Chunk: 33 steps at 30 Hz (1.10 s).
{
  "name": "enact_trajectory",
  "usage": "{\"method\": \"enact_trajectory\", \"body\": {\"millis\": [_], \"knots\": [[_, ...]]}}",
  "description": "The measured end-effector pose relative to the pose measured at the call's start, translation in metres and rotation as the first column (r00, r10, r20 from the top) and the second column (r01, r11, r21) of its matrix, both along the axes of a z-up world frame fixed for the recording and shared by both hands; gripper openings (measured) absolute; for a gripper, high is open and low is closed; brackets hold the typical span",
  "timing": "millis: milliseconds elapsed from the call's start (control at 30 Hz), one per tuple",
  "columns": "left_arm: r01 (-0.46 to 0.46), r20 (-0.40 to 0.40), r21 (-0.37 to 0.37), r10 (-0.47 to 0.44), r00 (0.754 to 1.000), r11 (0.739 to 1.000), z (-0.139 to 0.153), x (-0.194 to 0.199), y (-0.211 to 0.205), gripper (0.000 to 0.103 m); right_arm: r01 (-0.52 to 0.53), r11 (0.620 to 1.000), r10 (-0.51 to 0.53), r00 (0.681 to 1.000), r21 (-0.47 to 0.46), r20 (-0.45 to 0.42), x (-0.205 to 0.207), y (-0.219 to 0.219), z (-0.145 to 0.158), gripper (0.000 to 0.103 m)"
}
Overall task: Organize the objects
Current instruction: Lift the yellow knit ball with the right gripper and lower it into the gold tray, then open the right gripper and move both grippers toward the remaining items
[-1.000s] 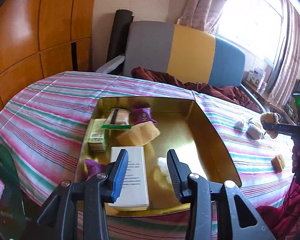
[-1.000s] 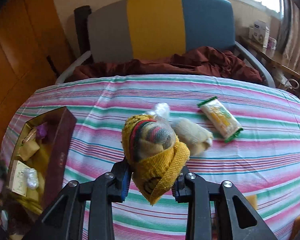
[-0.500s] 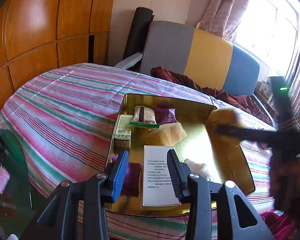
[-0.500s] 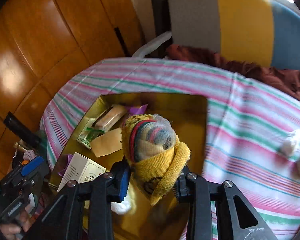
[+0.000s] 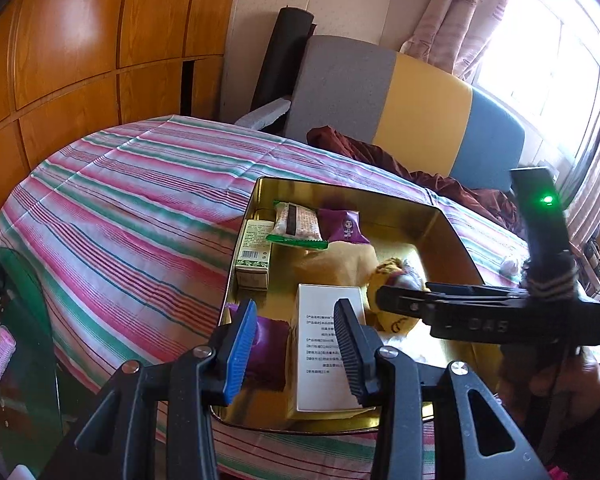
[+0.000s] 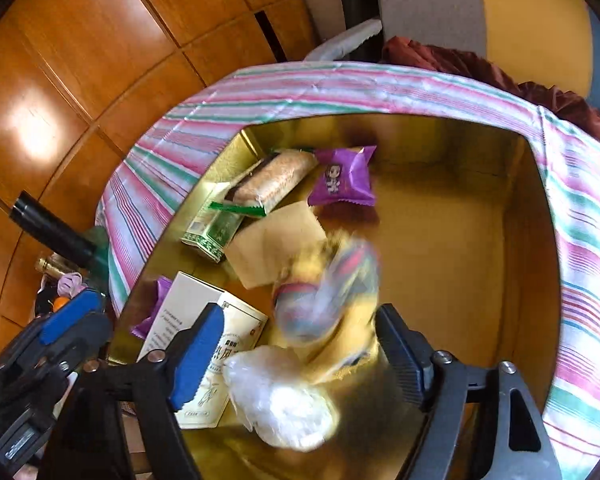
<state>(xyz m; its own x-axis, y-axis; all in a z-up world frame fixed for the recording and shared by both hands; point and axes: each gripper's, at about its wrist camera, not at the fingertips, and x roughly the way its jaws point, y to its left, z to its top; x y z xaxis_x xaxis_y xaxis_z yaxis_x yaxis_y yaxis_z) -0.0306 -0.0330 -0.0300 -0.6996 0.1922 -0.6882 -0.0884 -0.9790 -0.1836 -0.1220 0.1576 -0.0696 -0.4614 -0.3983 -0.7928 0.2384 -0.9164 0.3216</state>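
Both your grippers are over the gold tin point(image 6: 516, 240): right gripper point(image 6: 296, 356) has just been opening, yellow sock bundle point(image 6: 328, 280) loose between; left gripper point(image 5: 296, 344) grasps nothing.

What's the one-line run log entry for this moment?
right gripper: jaws just opened | yellow sock bundle: released into gold tin | left gripper: empty

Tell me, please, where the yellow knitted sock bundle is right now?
The yellow sock bundle lies inside the gold tin, between the right gripper's open jaws, beside the white box.
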Motion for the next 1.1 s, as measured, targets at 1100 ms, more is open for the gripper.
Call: {"method": "enact_trajectory", "body": {"millis": [1100], "knots": [[0.233,-0.031,-0.113,-0.237,0.971,0.966,0.02,0.017,0.086,0.04,0.359,0.933,-0.348,0.923,0.04,-0.166,0.083,0.196,0.069,0.086]]}}
